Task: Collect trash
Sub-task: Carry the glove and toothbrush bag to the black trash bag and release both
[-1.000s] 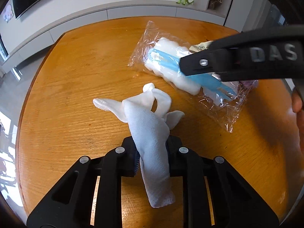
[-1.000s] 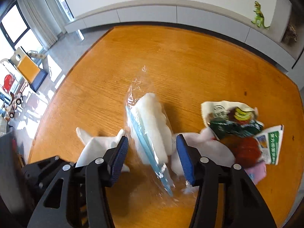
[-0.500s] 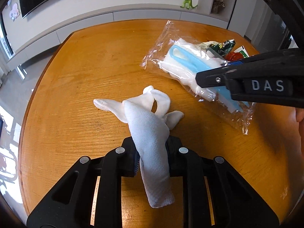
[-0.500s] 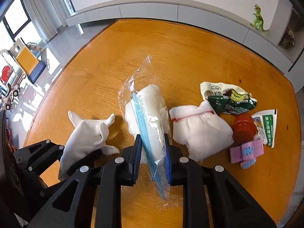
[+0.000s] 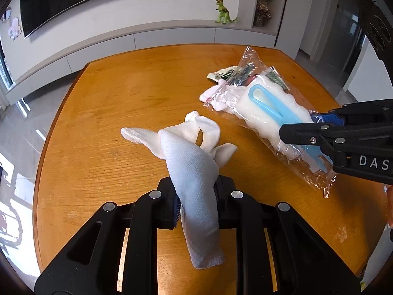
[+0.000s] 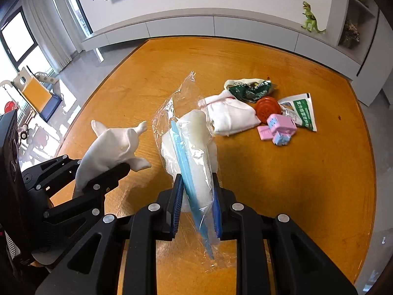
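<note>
In the left wrist view, the left gripper is clenched on a white knitted glove, its cuff hanging below the jaws and its fingers splayed above the tabletop, as it was a second ago. The change is at the right side: the right gripper, which a second ago reached open over the clear plastic bag, now grips the bag's near end, and the bag with its white filling and light blue handle looks lifted toward the tabletop's right edge. So both hands seem loaded, and I judge the next step to be carrying both to a bin, which neither view shows. In the right wrist view, the right gripper has its blue pads pressed on the plastic bag, where a second ago they stood wide on either side of it; the bag's sealed tail hangs below the jaws. The left gripper with the glove sits just beside it toward the tabletop's left edge. Left lying near the far right corner are a white cloth, a green snack wrapper, a red round lid, a green and white sachet and a pink toy block, bunched and touching. Nothing blocks the way off the tabletop, though the two loads hang close together and the loose bag could snag the glove.
</note>
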Available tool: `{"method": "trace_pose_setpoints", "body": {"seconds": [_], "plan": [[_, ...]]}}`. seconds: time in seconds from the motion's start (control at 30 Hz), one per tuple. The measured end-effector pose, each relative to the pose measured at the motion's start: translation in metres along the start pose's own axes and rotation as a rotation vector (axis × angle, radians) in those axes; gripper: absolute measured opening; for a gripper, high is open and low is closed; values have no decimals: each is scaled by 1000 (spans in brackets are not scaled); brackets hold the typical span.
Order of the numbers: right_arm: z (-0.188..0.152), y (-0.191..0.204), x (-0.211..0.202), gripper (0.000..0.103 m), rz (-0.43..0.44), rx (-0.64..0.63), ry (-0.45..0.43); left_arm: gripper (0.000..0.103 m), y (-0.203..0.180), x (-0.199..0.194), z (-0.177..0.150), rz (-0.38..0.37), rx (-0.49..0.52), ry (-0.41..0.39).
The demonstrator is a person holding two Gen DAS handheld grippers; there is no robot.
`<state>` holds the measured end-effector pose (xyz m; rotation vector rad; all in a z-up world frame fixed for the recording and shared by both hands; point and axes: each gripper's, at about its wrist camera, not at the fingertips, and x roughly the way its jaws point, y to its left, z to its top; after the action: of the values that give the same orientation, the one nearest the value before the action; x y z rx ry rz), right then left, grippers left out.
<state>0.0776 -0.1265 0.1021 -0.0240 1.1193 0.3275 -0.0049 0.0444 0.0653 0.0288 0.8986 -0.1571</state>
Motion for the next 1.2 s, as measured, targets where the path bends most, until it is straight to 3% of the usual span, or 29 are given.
{"method": "trace_pose_setpoints", "body": {"seconds": [0.43, 0.77, 1.2], "plan": [[-79, -45, -58, 23, 4, 130, -59, 19, -80, -31, -14, -78, 105, -26], [-161, -100, -105, 23, -58, 263, -98, 19, -179, -51, -34, -172, 239, -25], [-292, -177, -170, 23, -155, 515, -163, 19, -329, -74, -74, -332, 493, -3]]}}
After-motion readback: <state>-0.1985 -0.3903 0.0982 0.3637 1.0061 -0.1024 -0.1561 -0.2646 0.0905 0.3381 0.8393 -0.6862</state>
